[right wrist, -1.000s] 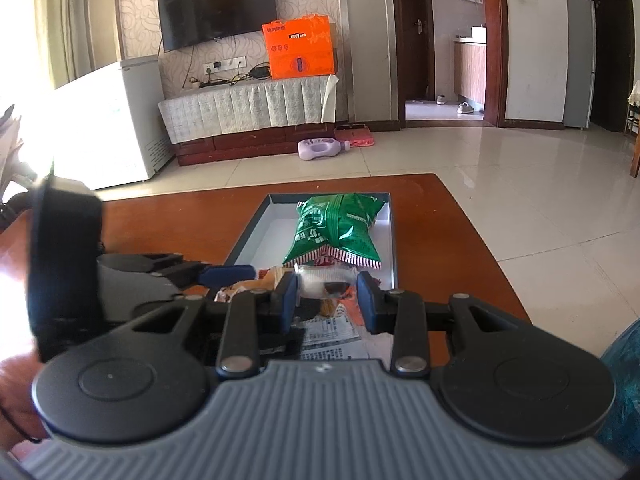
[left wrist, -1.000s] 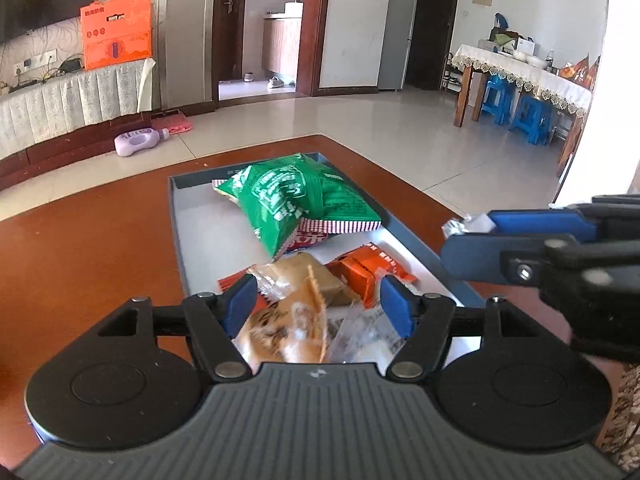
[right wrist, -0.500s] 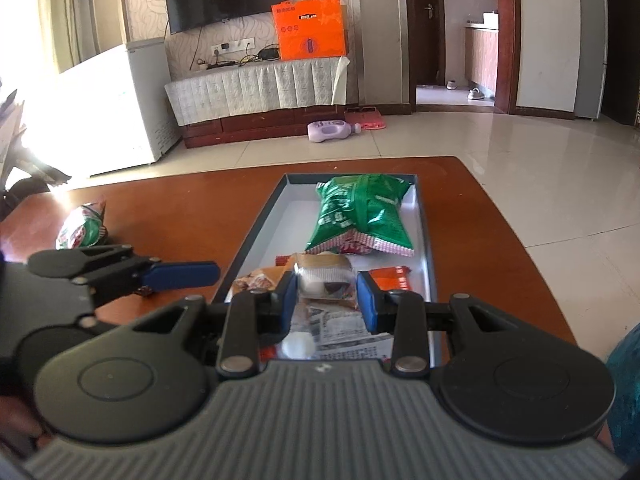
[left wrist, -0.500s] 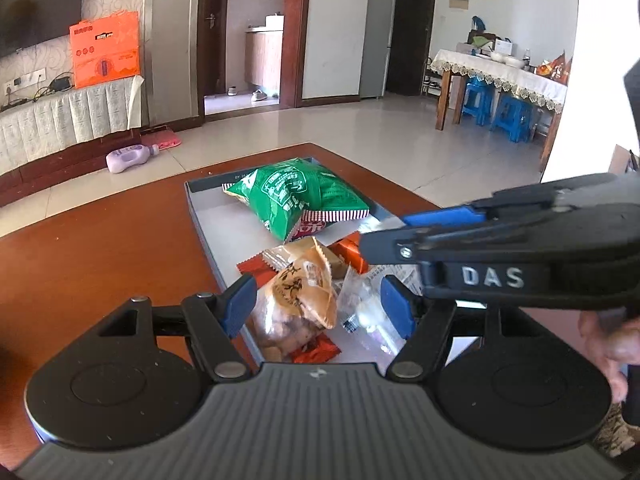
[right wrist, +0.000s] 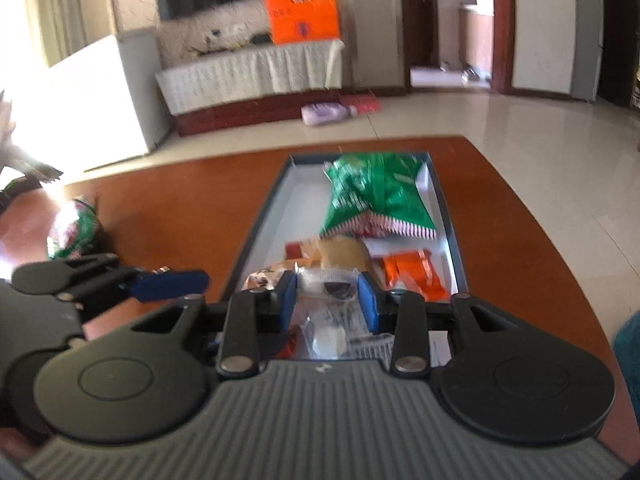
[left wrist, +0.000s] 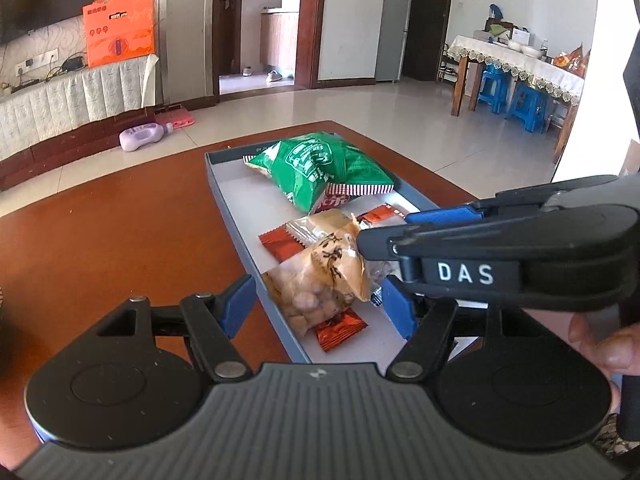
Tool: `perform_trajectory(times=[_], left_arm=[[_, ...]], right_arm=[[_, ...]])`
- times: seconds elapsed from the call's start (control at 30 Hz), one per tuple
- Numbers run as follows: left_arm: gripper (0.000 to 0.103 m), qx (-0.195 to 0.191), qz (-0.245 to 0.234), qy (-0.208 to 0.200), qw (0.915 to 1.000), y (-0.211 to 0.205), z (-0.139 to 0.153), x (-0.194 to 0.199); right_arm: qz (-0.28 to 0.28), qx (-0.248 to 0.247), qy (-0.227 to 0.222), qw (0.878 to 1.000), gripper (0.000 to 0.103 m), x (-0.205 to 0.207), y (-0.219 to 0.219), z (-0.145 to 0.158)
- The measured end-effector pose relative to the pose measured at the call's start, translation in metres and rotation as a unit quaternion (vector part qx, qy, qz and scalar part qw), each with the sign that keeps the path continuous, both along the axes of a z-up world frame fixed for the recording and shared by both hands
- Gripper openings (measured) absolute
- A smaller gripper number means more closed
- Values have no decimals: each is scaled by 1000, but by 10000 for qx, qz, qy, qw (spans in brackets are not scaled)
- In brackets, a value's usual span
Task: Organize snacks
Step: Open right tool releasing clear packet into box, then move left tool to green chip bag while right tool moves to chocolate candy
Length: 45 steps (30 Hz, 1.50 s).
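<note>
Table: a reddish-brown wooden table [left wrist: 120,248] carries a long shallow grey tray with a white floor [left wrist: 228,216].
Tray contents: a green crinkled snack bag with a red-and-white striped edge [left wrist: 316,168] lies at the far end; nearer are a tan packet of round nuts [left wrist: 324,276], small red foil sachets [left wrist: 340,330] and an orange wrapped bar [right wrist: 412,272].
Left tool: the left tool [left wrist: 318,306] hangs over the tray's near left rim with its blue pads spread wide; the nut packet shows between them, untouched.
Right tool: the right tool [right wrist: 328,300] sits low over the tray's near end, its jaws opening; a clear-wrapped snack with a dark filling [right wrist: 328,286] lies between the pads, and this blurred view leaves contact unclear.
Off the tray: another green-and-red snack bag [right wrist: 76,228] rests on the table, well left of the tray.
</note>
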<state>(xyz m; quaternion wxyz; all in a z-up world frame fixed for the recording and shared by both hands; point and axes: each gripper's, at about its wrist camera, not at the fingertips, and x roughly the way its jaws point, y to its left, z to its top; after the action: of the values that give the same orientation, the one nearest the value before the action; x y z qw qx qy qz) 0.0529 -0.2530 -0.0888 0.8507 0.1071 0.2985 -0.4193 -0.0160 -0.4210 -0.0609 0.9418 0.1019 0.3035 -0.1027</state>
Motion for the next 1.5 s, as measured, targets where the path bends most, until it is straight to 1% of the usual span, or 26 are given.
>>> perform_trajectory(times=[0.03,0.1,0.17,0.33,0.37,0.4,0.47,0.5,0.53,0.57,0.67,0.87,1.0,1.1,1.17,1.23,1.3,1.4,1.5], left_arm=[[74,4,-3,-3,10000,0,0,-1],[75,20,1,-15,10000,-1,0,-1],[76,30,10,-14,10000,0,0,-1],[76,74,61,15,10000,5,-1,-4],[76,86,48,21,9999,7,-1,-5],[76,106,50,20,9999,10,-1,-6],[76,134,66,18,9999,16,-1,-7],[76,137,89,20,9999,20,0,-8],[76,137,116,19,9998,25,0,-8],[76,131,147,16,9998,29,1,-9],[76,124,255,11,9996,47,3,-10],[76,283,502,-2,9983,83,6,-11],[76,207,774,-38,9968,118,15,-4],[76,137,1143,-42,9933,149,21,7],[76,125,1431,28,9896,172,21,18],[76,164,1690,39,9855,192,21,28],[76,125,1905,113,9815,212,22,37],[76,63,2147,129,9766,234,26,45],[76,-84,2290,212,9732,245,32,50]], right_arm=[[-47,8,-43,10000,43,-1,-1,1],[-81,-28,-29,10000,52,-1,0,1],[-93,-80,-16,9999,55,-3,1,1],[-350,-24,-188,9992,56,-14,-9,5],[-414,63,-291,9987,56,-17,-12,7],[-426,288,-465,9976,58,-22,-17,10],[-266,888,-771,9927,59,-27,-23,13],[-119,1194,-867,9890,59,-26,-23,13],[18,1377,-900,9864,58,-24,-21,12],[140,1439,-891,9855,58,-20,-15,11],[442,1352,-856,9861,58,-10,5,14],[779,1475,-1028,9806,58,3,32,18],[942,1481,-951,9799,58,12,50,16],[1082,1445,-847,9799,58,20,64,13],[1149,1372,-684,9815,58,26,75,9],[1167,1184,-409,9852,58,35,87,3],[1192,1013,-140,9876,58,43,100,-3],[1260,779,142,9889,58,54,122,-13],[1284,363,308,9906,58,63,145,-23]])
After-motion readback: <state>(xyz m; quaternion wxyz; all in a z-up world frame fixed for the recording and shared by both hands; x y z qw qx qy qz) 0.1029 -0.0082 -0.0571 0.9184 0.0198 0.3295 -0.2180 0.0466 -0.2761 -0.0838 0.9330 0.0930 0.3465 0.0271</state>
